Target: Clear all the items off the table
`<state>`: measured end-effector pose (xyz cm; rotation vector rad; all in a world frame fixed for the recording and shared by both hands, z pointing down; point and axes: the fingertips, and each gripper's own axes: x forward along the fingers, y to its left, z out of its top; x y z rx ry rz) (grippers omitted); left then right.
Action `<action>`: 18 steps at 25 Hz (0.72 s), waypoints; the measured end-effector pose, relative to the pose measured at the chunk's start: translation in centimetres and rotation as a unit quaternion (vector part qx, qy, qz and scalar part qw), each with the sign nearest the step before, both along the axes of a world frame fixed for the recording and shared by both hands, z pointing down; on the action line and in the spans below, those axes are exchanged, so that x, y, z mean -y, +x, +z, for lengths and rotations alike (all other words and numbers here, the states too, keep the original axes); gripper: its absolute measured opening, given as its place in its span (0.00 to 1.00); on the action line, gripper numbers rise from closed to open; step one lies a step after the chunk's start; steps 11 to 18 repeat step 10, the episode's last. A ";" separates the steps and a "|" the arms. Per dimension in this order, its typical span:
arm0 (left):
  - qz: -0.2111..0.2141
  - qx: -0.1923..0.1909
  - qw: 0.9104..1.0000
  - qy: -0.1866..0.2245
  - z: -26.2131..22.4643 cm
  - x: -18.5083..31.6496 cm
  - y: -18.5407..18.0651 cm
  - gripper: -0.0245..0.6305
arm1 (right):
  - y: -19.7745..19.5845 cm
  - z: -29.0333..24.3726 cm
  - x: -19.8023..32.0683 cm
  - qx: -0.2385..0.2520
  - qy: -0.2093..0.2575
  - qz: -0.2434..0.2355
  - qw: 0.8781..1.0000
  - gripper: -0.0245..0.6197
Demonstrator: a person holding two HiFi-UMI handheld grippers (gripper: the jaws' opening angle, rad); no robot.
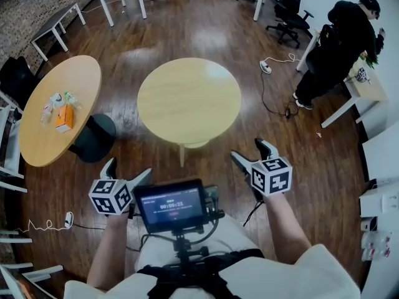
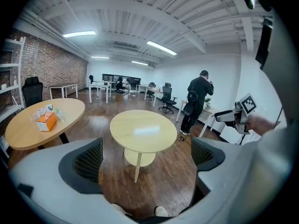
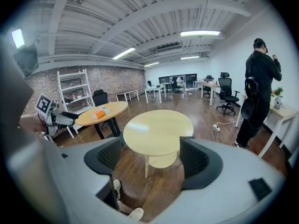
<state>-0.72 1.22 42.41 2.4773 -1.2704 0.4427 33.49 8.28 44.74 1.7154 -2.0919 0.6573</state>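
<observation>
Seemingly done: left claw (image 1: pixel 129 167) and right claw (image 1: pixel 248 149) gape empty before the bare round pale-wood bench (image 1: pixel 187 98); only a neighbouring wooden bench (image 1: pixel 37 139) holds an orange box (image 1: pixel 63 117).

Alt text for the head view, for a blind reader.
The left gripper and right gripper, both open and empty, face a bare round pale wooden table on a dark wood floor. A second round table at left holds an orange box; a person in black stands upper right.

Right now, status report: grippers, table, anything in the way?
Left gripper and right gripper open, both empty. Small round table ahead bare; orange box sits on larger table at left. Only floor before the small table.
</observation>
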 end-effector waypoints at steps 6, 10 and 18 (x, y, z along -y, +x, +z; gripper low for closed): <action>0.004 -0.003 1.000 0.001 0.2 0.2 1.0 0.93 | 0.7 -0.3 -0.2 -0.005 0.001 -0.003 1.000 0.66; 0.013 -0.007 1.000 0.011 -0.3 1.5 2.3 0.93 | 1.7 -1.2 0.5 -0.012 0.013 0.004 1.000 0.66; 0.013 -0.007 1.000 0.011 -0.3 1.5 2.3 0.93 | 1.7 -1.2 0.5 -0.012 0.013 0.004 1.000 0.66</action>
